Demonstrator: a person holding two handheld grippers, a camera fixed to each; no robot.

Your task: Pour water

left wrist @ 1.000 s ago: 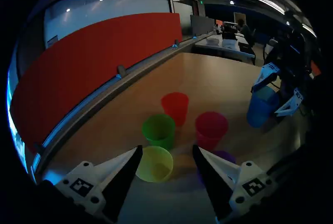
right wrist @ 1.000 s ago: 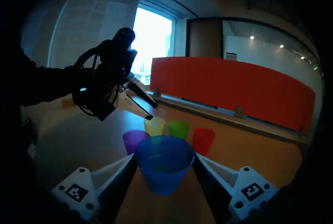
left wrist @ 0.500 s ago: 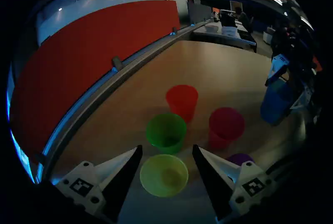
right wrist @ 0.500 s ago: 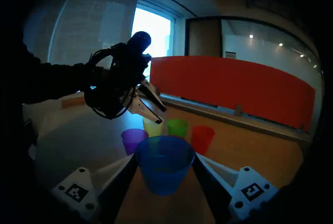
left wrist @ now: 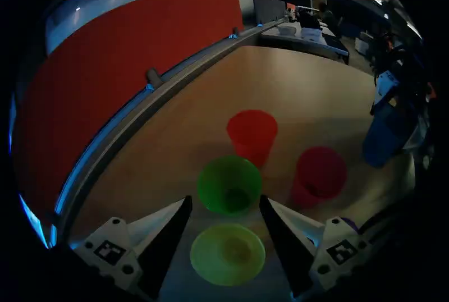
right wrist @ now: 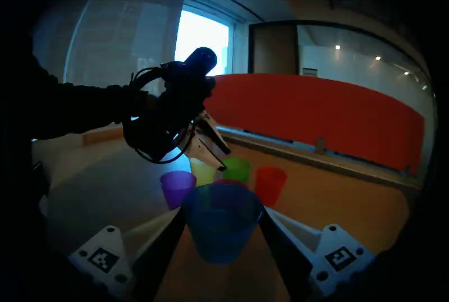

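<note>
Right hand-held gripper (right wrist: 222, 213) is clamped on an upright blue plastic cup (right wrist: 222, 237); pour looks not started. Left hand-held gripper (left wrist: 225, 200) is spread and empty above a yellow plastic cup (left wrist: 227, 254).

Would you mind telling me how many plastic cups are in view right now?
6. The right gripper holds the blue cup; on the table stand the yellow cup, green cup, red cup, magenta cup and purple cup. Others may be hidden.

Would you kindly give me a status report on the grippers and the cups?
Right gripper shut on blue cup. Left gripper open, over yellow cup. Green cup, red cup, pink cup and purple cup crowd close by.
</note>
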